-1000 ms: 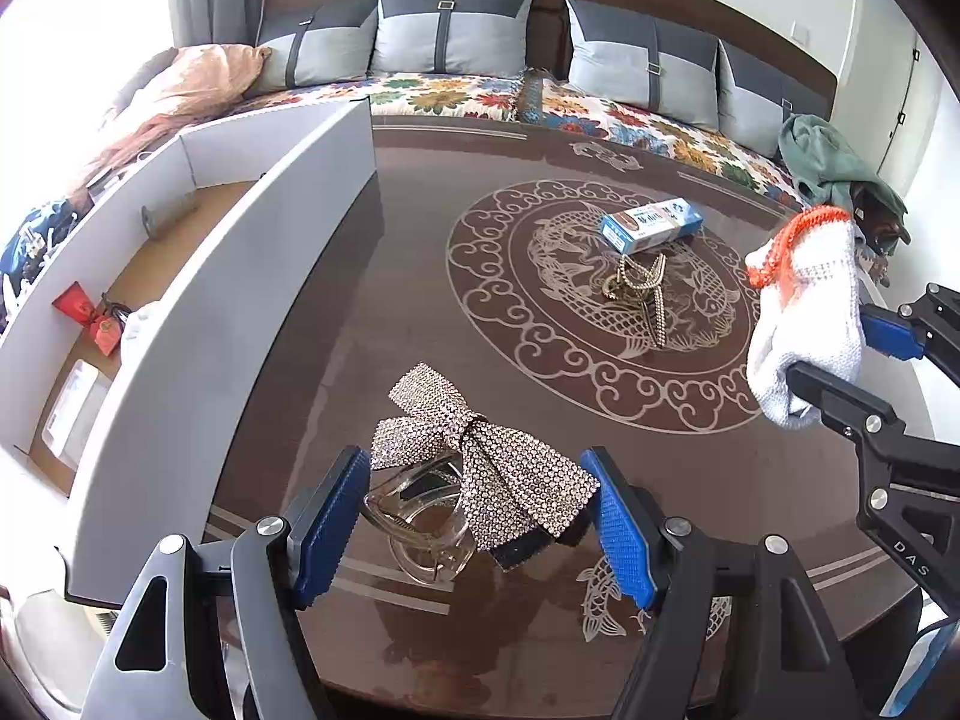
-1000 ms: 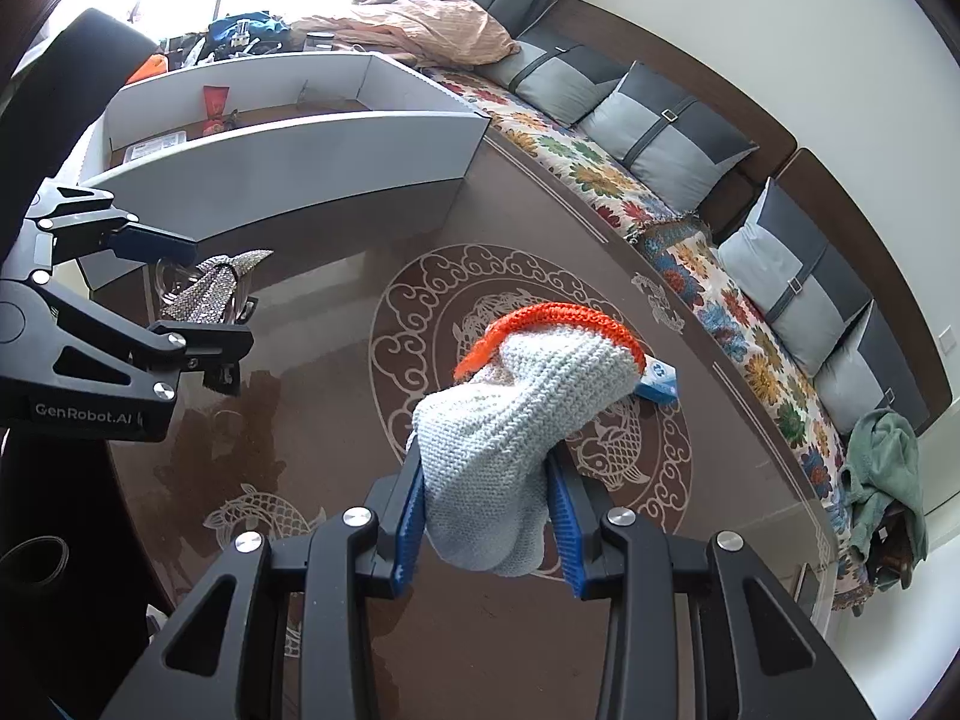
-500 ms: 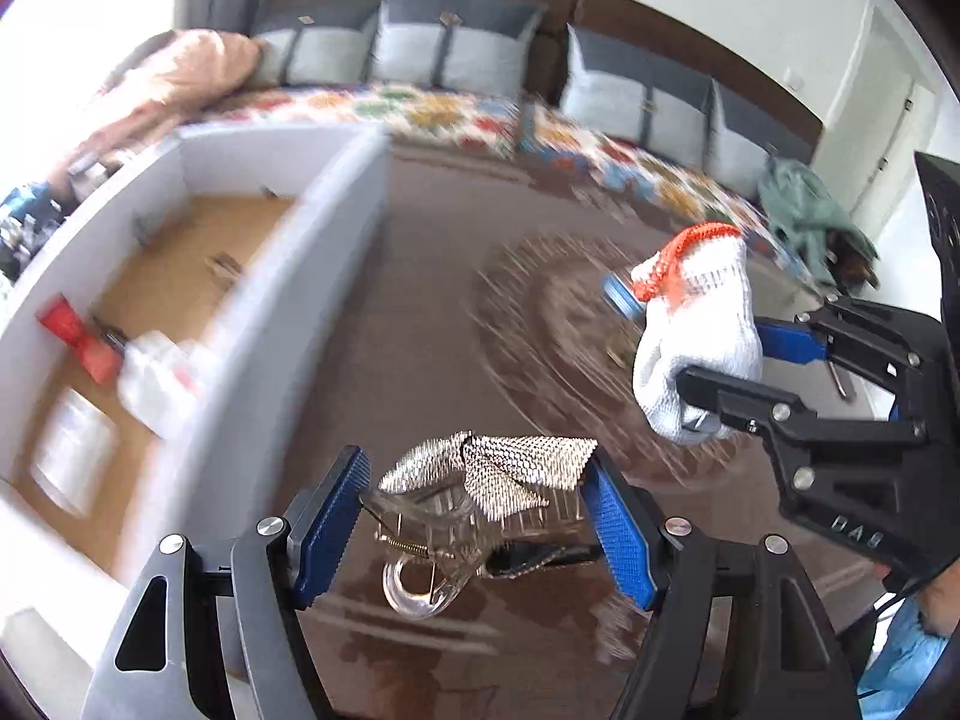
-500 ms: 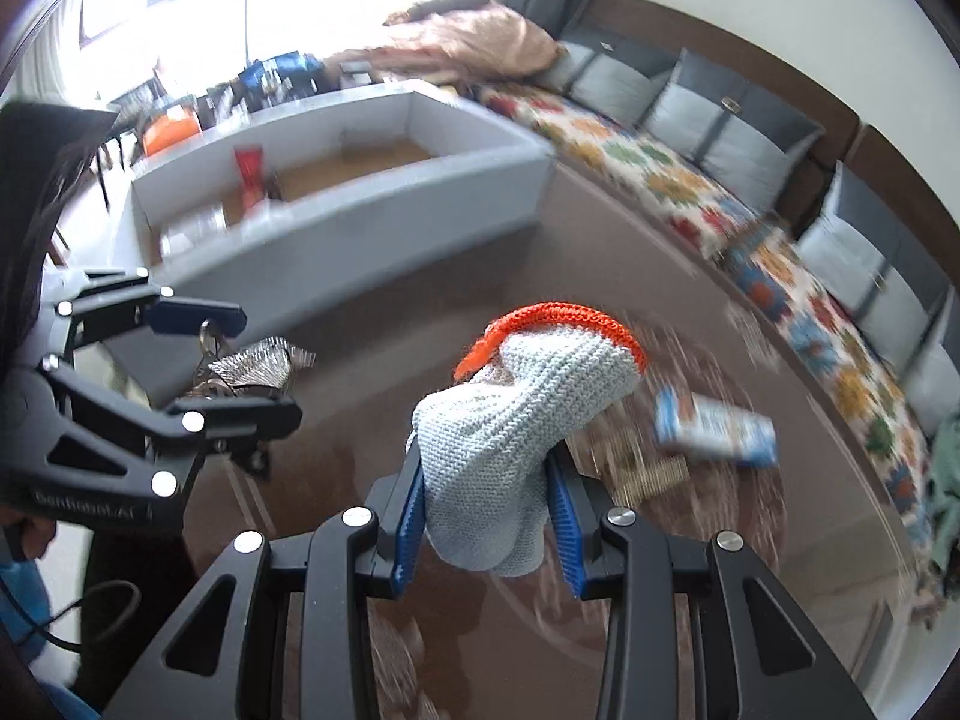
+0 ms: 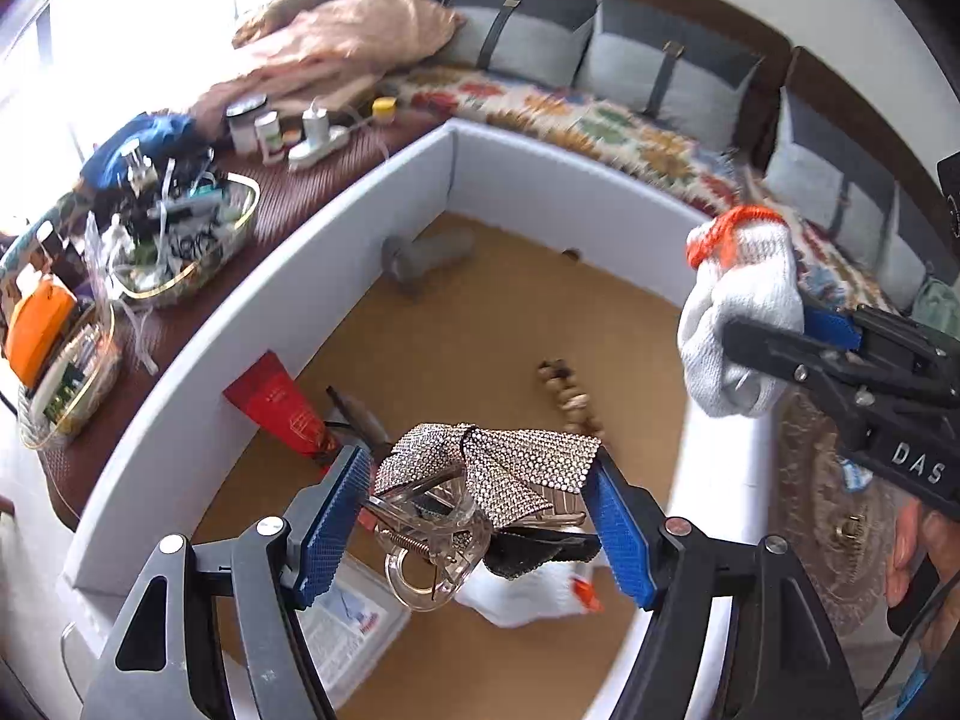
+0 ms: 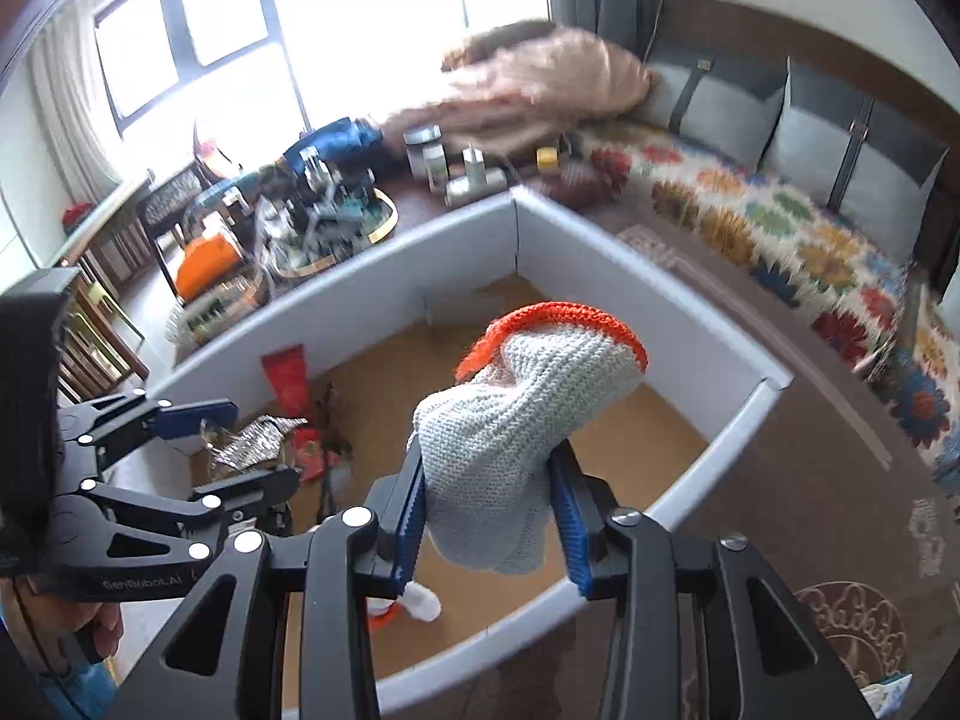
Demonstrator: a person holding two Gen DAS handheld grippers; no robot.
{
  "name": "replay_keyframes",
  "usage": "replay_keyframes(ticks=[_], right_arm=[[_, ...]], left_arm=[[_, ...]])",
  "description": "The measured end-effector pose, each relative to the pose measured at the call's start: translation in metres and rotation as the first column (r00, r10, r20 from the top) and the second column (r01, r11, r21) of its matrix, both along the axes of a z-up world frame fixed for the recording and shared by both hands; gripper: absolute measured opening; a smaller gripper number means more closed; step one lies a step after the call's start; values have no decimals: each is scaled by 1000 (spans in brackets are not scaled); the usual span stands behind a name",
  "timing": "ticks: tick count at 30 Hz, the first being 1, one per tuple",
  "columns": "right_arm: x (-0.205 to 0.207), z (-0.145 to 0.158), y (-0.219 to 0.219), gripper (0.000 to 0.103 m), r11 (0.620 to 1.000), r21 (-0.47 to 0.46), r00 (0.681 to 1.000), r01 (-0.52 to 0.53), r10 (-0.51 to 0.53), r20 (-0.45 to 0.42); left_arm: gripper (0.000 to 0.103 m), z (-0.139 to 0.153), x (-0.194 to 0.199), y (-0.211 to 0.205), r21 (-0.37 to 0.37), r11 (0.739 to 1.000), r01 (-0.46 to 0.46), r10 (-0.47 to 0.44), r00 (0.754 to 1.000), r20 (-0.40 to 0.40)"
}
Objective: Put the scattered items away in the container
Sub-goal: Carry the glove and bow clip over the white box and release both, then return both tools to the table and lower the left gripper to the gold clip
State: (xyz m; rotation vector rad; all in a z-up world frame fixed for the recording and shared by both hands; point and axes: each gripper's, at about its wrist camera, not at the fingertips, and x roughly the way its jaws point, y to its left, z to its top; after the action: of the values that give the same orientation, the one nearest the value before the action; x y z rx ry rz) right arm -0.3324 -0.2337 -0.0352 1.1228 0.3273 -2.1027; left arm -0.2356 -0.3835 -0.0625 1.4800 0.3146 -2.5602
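My left gripper (image 5: 480, 510) is shut on a rhinestone bow hair clip (image 5: 480, 474) and holds it above the inside of the grey-walled box (image 5: 252, 294) with a brown floor. My right gripper (image 6: 489, 516) is shut on a white knit glove with an orange cuff (image 6: 516, 426), above the box's near wall (image 6: 708, 456). The glove also shows in the left wrist view (image 5: 741, 324), over the box's right wall. The left gripper with the clip (image 6: 252, 441) shows at the left in the right wrist view.
Inside the box lie a red packet (image 5: 276, 402), a grey roll (image 5: 426, 252), a beaded strand (image 5: 570, 396), another white glove (image 5: 528, 594) and a clear case (image 5: 348, 618). Cluttered baskets (image 5: 174, 240) and jars (image 5: 258, 126) stand beyond the box. A cushioned sofa (image 6: 780, 216) lies behind.
Both grippers have swung left from over the table to above the box, carrying the hair clip and the glove. The clip was lifted off the table a second ago.
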Motion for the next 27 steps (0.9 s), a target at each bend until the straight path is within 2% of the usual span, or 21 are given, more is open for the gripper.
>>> replay_keyframes(ticks=[3,6,9,15,21,23,27], right_arm=[[-12,-31,-10,50,1000,23,997,0,-1,71],[-16,-48,-9,51,1000,12,996,15,-15,88],[-17,-44,0,51,999,-35,995,35,-31,95],[20,-1,35,51,996,-84,1000,29,-29,0],[98,17,123,51,995,-92,996,42,-49,-80],[129,12,163,51,994,-89,993,66,-74,-97],[182,-18,254,51,986,-82,986,148,-153,-59]], left_arm=[[72,-18,-11,-1,5,1000,-1,1,999,45],[99,-24,-12,0,-22,1000,-6,7,999,53],[99,-15,-5,-3,-29,999,-32,33,999,20],[99,26,30,10,-69,996,-48,42,996,-77],[100,66,79,79,-116,992,52,-71,984,-165],[101,71,100,112,-114,988,108,-127,975,-180],[101,56,132,182,-85,970,226,-237,958,-159]])
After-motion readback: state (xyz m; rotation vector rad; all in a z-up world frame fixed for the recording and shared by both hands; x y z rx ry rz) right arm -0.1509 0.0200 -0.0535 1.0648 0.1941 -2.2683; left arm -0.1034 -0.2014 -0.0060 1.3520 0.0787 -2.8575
